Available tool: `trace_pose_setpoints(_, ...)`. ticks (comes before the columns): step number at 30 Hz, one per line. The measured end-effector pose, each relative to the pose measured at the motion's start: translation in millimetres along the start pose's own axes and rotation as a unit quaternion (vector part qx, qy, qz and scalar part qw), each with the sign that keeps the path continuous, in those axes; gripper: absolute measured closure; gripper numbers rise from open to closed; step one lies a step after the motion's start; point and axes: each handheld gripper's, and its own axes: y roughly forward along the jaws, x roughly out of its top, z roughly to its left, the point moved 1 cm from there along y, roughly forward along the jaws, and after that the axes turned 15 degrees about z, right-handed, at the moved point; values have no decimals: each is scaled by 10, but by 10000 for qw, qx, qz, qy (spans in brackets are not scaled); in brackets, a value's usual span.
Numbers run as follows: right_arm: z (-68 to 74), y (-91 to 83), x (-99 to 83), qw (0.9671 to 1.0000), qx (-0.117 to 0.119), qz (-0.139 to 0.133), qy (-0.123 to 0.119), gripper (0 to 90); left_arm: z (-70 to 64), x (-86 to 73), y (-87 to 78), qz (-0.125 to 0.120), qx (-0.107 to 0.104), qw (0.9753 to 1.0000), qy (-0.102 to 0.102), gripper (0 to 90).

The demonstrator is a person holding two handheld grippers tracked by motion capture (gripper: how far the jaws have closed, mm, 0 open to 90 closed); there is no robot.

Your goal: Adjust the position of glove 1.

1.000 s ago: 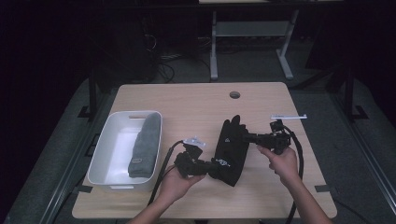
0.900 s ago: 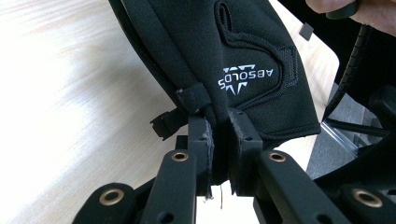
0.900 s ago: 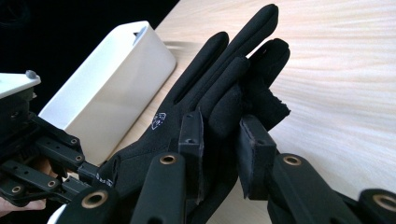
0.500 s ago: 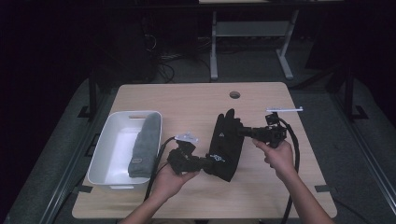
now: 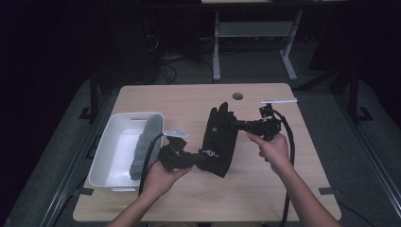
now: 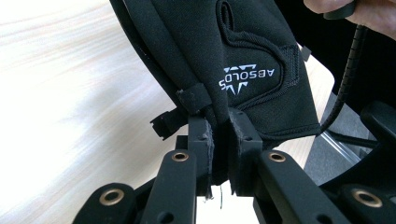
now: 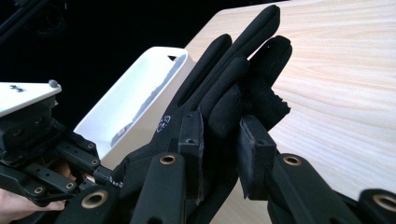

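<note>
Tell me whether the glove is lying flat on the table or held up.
Held up. The left gripper clamps the glove at its cuff and the right gripper pinches its fingers, stretching it between them above the table.

Right gripper (image 7: 218, 133) jaws pinch black fabric glove (image 7: 224, 88) at finger base; white plastic bin (image 7: 140, 100) beyond-left; left gripper (image 7: 42, 154) at lower left.

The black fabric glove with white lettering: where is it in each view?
High view: black fabric glove at table centre, between both grippers.
Left gripper view: top centre, cuff in the jaws.
Right gripper view: centre, fingers in the jaws.
Shared landmark: white plastic bin.
</note>
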Motion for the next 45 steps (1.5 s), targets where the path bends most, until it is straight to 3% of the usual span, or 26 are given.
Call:
trace_pose_setpoints(29, 492, 580, 599, 9985, 417, 177, -300, 732, 344, -320, -746, -328, 367, 9985, -247, 814)
trace_pose_setpoints(45, 754, 960, 858, 9969, 585, 265, -462, 732, 530, -556, -1075, -442, 583, 9959, -540, 813)
